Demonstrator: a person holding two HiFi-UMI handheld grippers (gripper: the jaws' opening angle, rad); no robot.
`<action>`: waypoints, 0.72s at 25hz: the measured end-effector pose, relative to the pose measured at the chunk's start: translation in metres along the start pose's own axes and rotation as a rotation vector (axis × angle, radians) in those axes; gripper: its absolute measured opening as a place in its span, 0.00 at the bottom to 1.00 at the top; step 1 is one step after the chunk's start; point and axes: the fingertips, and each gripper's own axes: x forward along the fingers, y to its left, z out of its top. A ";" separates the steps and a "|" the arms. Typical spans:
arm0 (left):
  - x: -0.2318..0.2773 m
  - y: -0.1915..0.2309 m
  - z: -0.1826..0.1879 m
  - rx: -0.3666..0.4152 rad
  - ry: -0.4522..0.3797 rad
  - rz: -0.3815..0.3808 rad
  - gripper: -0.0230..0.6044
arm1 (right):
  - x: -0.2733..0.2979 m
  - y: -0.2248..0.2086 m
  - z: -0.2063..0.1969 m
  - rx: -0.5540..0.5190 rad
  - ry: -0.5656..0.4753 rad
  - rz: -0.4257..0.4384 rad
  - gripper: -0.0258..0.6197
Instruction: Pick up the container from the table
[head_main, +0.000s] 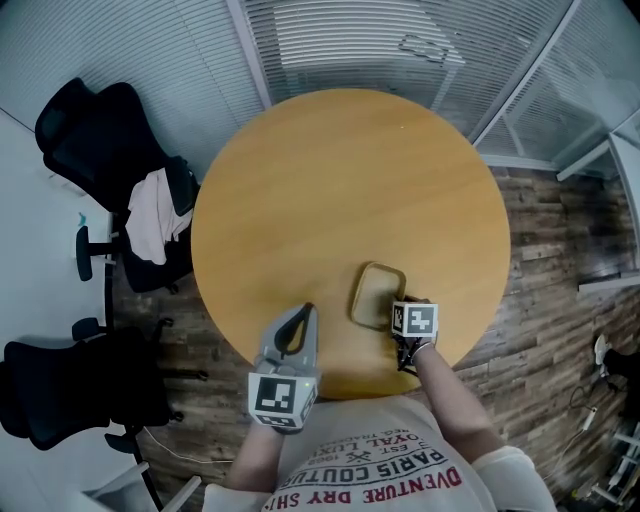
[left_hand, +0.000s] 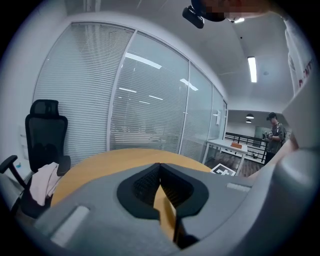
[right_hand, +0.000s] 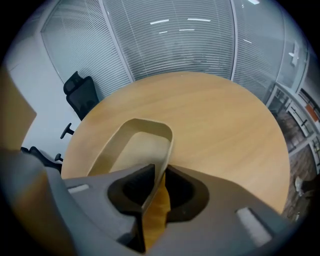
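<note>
A shallow tan container (head_main: 378, 293) with rounded corners lies on the round wooden table (head_main: 350, 180), near its front edge. My right gripper (head_main: 400, 328) points steeply down at the container's near right rim. In the right gripper view the container (right_hand: 140, 145) stretches away to the left, and its thin side wall runs in between the jaws of the right gripper (right_hand: 160, 170), which close on it. My left gripper (head_main: 305, 310) hovers over the table's front edge, left of the container and apart from it, with its tips together and nothing held. In its own view the left gripper (left_hand: 160, 165) shows only bare table beyond.
Two black office chairs (head_main: 100, 140) (head_main: 60, 390) stand left of the table, one with a white cloth (head_main: 155, 215) draped on it. Glass walls with blinds (head_main: 380, 40) run behind. A person (left_hand: 274, 132) stands far off near a white desk (left_hand: 227, 147).
</note>
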 end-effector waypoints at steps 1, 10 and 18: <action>0.000 0.002 -0.001 0.001 0.002 0.002 0.05 | 0.003 0.001 -0.001 -0.008 0.006 -0.006 0.14; -0.005 0.016 -0.014 -0.004 0.052 0.020 0.05 | 0.011 0.004 0.002 -0.080 0.007 -0.021 0.05; -0.008 0.019 -0.017 -0.010 0.059 0.022 0.05 | -0.014 0.009 0.013 -0.047 -0.043 -0.004 0.05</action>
